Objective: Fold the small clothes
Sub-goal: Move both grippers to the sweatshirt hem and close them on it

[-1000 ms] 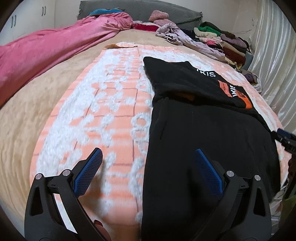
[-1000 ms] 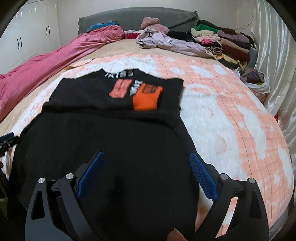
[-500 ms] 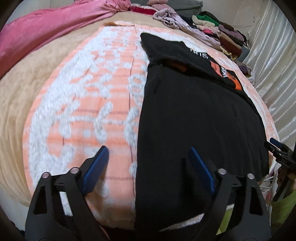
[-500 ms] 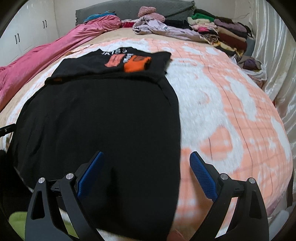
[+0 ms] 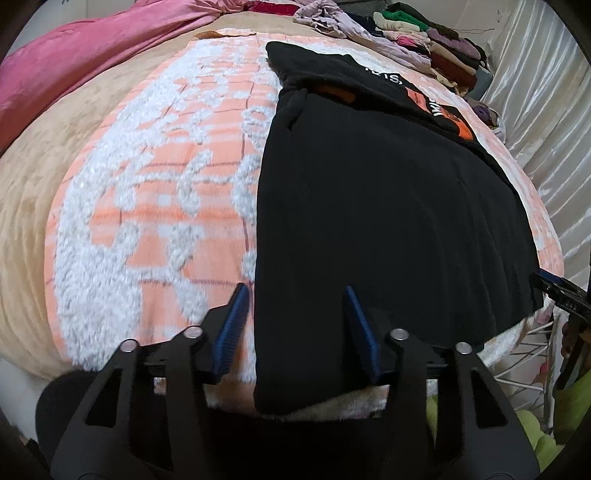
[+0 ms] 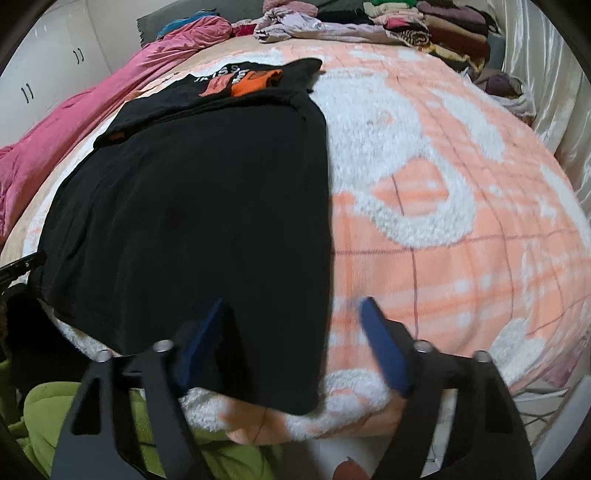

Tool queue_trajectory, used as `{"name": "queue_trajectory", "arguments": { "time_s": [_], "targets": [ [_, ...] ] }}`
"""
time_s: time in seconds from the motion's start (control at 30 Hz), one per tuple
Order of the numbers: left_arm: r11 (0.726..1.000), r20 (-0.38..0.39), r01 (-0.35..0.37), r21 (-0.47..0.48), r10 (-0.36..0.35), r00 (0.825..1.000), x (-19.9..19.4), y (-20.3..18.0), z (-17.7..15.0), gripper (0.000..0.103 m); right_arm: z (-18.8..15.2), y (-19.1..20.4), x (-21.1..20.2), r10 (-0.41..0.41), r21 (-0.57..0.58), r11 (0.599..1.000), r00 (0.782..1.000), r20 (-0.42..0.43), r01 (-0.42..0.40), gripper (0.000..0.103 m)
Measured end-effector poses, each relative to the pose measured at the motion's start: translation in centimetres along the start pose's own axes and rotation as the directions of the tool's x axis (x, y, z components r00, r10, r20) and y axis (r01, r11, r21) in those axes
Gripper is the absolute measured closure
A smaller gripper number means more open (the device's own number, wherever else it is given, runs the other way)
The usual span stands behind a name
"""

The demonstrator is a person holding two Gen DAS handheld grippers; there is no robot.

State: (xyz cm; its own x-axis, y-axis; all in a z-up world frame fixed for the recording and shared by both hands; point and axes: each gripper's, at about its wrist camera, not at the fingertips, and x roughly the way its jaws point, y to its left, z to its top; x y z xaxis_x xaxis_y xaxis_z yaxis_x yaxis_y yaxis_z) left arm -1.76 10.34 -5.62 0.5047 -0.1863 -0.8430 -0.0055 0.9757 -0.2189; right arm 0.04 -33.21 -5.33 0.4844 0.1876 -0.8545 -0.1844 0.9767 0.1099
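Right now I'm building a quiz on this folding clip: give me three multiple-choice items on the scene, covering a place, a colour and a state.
1. Where does the black garment lie?
A. on the orange and white blanket
B. on the floor
C. on the pile of folded clothes

2. What colour are the printed patches at the garment's far end?
A. green
B. orange
C. blue

3. How does the left gripper stand?
A. clamped on a hanger
B. out of view
C. jaws apart, straddling the garment's side edge near its hem

Answers:
1 A, blanket shows all around the garment.
2 B, orange patches sit beside white lettering.
3 C, the jaws have just been closing, but one pad is over blanket and one over cloth.
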Motion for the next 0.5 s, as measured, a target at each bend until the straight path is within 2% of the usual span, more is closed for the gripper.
{"name": "queue_trajectory", "arguments": {
  "time_s": [0.03,0.1,0.17,0.27,0.37,0.5],
  "targets": [
    [1.0,0.001,0.002,-0.002,-0.002,1.0,-0.1,0.0,-0.2,0.065,-0.1,0.0,-0.1,0.005,0.001,1.0,1.0,0.004,-0.005,0.046],
    [1.0,0.007,0.009,-0.006,-0.009,1.0,-0.4,0.2,-0.6,0.07,-0.3,-0.2,-0.5,0.025,0.012,1.0,1.0,0.011,-0.025,0.079],
    [1.0,0.015,0.019,-0.018,-0.018,1.0,-0.6,0.5,-0.8,0.074,-0.4,-0.2,-0.8,0.037,0.009,0.999,0.999,0.017,-0.037,0.089],
    [0.999,0.017,0.039,-0.037,-0.038,0.999,-0.8,0.9,-1.0,0.075,-0.5,0.0,-1.0,0.054,0.0,0.999,0.998,0.019,-0.054,0.091],
    [0.998,0.004,0.052,-0.048,-0.052,0.999,-0.5,1.2,-0.9,0.075,-0.6,-0.5,-0.5,0.08,0.022,0.996,0.997,0.01,-0.081,0.086],
    [0.999,-0.003,0.03,-0.027,-0.03,1.0,-0.1,0.6,-0.7,0.074,-0.7,-0.9,-0.2,0.108,0.049,0.993,0.994,0.013,-0.108,0.084]
  ]
}}
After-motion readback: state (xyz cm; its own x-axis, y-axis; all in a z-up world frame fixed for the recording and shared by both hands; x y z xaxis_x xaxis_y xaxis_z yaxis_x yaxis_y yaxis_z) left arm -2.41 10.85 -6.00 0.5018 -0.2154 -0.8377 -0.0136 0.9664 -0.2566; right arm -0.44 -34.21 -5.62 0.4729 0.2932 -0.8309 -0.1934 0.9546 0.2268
